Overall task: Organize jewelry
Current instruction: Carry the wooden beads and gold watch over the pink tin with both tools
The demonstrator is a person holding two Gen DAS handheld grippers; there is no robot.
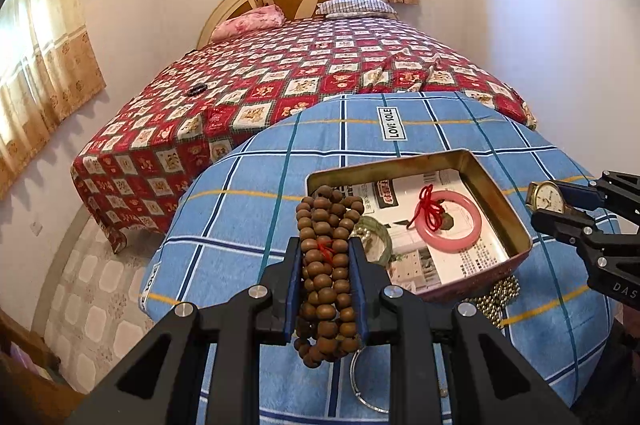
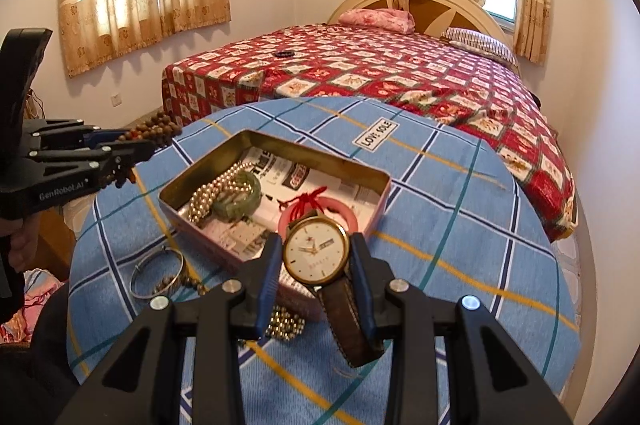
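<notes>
My left gripper (image 1: pixel 325 257) clamps the wooden beads (image 1: pixel 326 265), my right gripper (image 2: pixel 316 261) the watch (image 2: pixel 316 253); the tin (image 2: pixel 208 197) at 12 o'clock holds three pieces, the silver bangle (image 2: pixel 158 275) waits outside.

White label (image 1: pixel 391 123) sewn on blue checked tablecloth (image 1: pixel 460 129) reads "LOVE SOLE". Black left gripper (image 2: pixel 154 139) body marked "GenRobot.AI". Black right gripper (image 1: pixel 538 203) shows partial "DAS". Newspaper lining (image 1: pixel 424 245) in tin: print too small to read.
</notes>
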